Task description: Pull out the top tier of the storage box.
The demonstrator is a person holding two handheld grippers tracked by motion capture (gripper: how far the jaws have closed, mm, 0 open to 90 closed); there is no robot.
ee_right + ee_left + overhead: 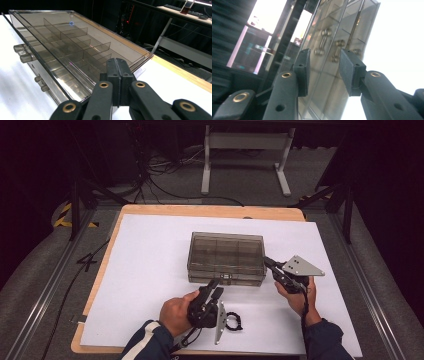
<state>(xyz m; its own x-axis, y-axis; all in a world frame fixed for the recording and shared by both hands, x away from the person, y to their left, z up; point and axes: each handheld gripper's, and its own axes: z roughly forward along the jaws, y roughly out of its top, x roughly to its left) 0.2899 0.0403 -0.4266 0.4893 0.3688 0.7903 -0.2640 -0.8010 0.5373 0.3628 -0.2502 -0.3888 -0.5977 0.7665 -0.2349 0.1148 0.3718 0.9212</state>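
Left hand point(175, 312): comes in from the near edge, left of centre, and grips the left tool from its left side.
Left gripper point(216, 286): just near of the box's front wall, jaws pointing far toward the clasp; in the left gripper view point(324, 68) the two pads stand apart with nothing pressed between them.
Black ring point(233, 321): a small dark loop lying on the white sheet, just right of the left gripper's body and near of the box.
Box point(226, 256): smoked clear plastic, lid down, resting flat at the middle of the sheet, long side running left to right; inner dividers show through the lid point(75, 47).
Clasp point(224, 279): at the middle of the box's near wall; in the left gripper view its metal-looking pins point(323, 41) show just beyond the parted pads.
Right gripper point(272, 265): at the box's near right corner, its tip against the edge; in the right gripper view point(117, 75) the pads are pressed together, nothing between them.
Right hand point(300, 297): near of that corner, right of centre.
White sheet point(145, 270): covers most of the wooden table point(210, 211).
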